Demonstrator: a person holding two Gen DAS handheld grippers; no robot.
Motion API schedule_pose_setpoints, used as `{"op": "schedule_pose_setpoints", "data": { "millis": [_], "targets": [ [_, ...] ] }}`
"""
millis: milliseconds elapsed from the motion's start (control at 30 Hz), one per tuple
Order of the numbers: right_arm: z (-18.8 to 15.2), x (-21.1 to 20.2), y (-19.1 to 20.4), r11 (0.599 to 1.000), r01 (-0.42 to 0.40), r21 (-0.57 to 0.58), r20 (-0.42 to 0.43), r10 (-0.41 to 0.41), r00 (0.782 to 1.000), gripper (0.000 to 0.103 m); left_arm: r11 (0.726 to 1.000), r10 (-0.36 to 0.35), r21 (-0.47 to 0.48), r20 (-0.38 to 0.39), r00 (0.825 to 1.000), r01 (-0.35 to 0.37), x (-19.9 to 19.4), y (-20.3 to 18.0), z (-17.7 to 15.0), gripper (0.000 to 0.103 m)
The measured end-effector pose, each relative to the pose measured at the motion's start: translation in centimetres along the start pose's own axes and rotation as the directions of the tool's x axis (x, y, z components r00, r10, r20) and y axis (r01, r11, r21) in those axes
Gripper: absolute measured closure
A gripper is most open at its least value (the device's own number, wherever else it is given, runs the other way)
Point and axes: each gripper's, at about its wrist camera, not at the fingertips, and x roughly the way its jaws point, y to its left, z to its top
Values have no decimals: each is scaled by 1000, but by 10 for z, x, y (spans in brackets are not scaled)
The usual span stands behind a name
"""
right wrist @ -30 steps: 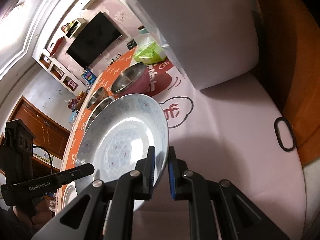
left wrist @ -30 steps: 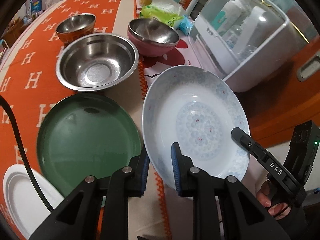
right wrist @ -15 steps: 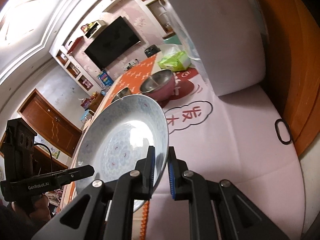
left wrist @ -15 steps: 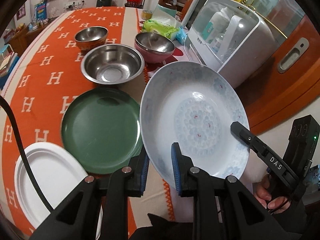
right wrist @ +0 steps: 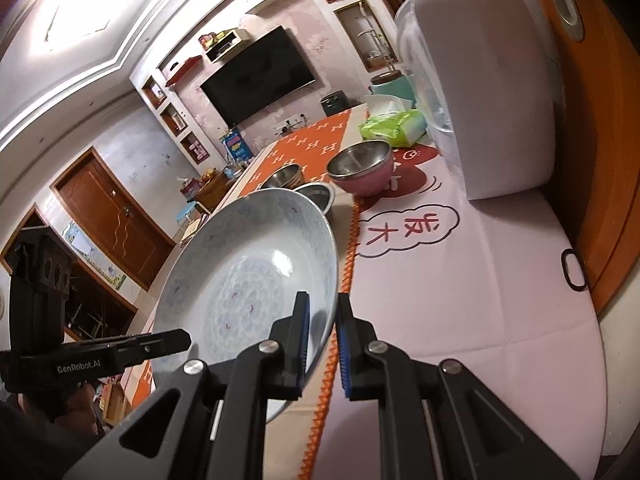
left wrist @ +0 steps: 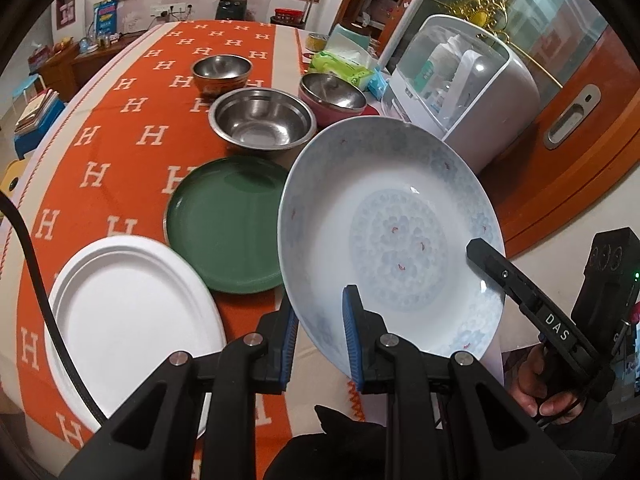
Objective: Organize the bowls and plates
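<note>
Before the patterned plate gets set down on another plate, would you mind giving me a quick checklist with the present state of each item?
1. Left gripper clamped on the blue-patterned plate rim: ok.
2. Right gripper clamped on the opposite rim: ok.
3. Plate clear of the table: ok; it hangs tilted above the cloth.
4. Green plate bare, nothing lying in it: ok.
5. White plate bare: ok; a black cable passes its left edge, touching or not cannot tell.
6. Steel bowl clear of the green plate: cannot tell; their rims look very close.
</note>
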Motion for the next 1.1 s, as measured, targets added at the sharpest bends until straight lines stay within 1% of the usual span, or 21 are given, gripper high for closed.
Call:
{"op": "schedule_pose_setpoints", "data": {
  "millis": [267,500,833,1100],
  "targets": [
    [-17,-1,25,999,-29,-42,-25,28,999,90,999,29,-37,4,1000,-29,-19,20,-20,84],
    [-31,2,49,995,-47,-90,-53,43,998,89,994,55,-97,3,998,-54,-35,44,-39,84],
    [-46,17,85,985,-87,-151,-132,67,989,88,977,83,-196,3,997,-81,-49,82,-62,84],
    [-58,38,115,971,-119,-210,-219,72,973,87,955,92,-284,15,996,-84,-57,116,-84,84]
  ]
}}
